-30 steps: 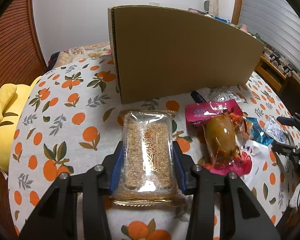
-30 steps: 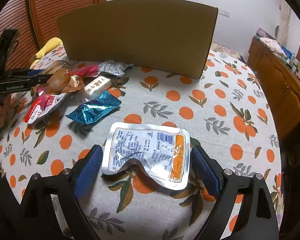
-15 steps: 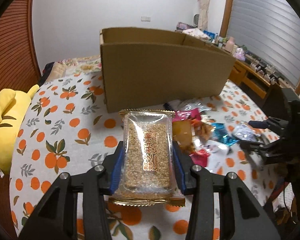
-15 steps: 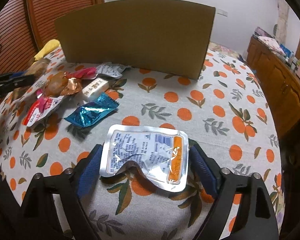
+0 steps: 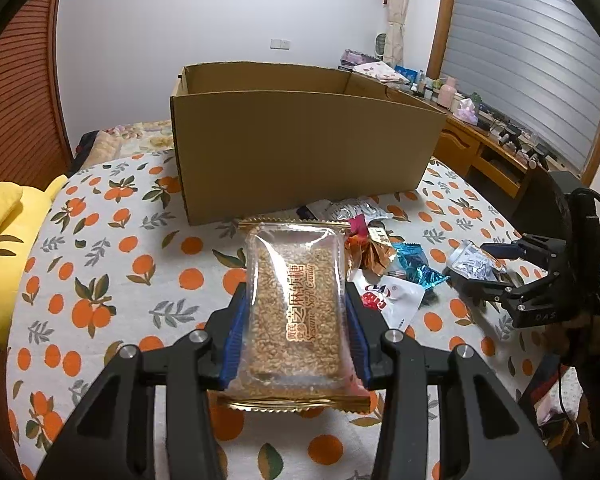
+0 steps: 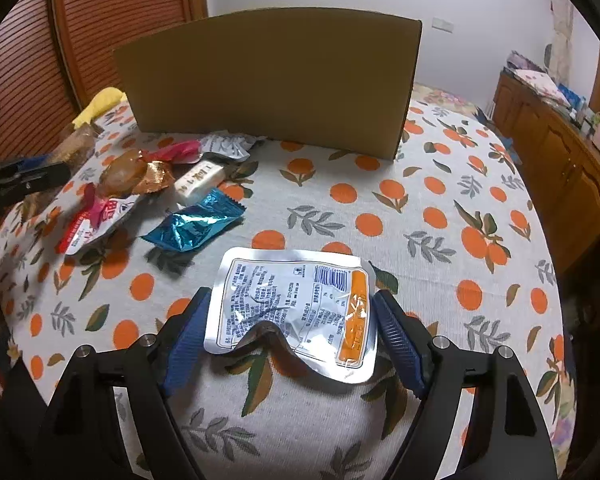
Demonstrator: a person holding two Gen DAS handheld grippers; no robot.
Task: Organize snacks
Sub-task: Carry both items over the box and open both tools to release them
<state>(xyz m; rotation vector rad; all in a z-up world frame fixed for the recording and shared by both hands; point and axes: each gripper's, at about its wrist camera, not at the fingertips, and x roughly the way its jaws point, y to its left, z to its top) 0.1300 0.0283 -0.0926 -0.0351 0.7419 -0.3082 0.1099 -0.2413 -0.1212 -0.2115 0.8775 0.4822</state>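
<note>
The left gripper (image 5: 296, 332) is clamped tight, angled downward; the right gripper (image 6: 290, 336) tilts downward, its jaws closing.

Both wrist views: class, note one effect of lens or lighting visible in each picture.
Left wrist view: fisheye bends the brown cardboard box's top edge into a curve, and dark corners ring the frame. Right wrist view: glare shines off the crinkled silver foil snack pouch and the blue foil wrapper.

Both wrist views angled down, close over table, sharing cardboard box (image 5: 304, 148) (image 6: 272, 80)
</note>
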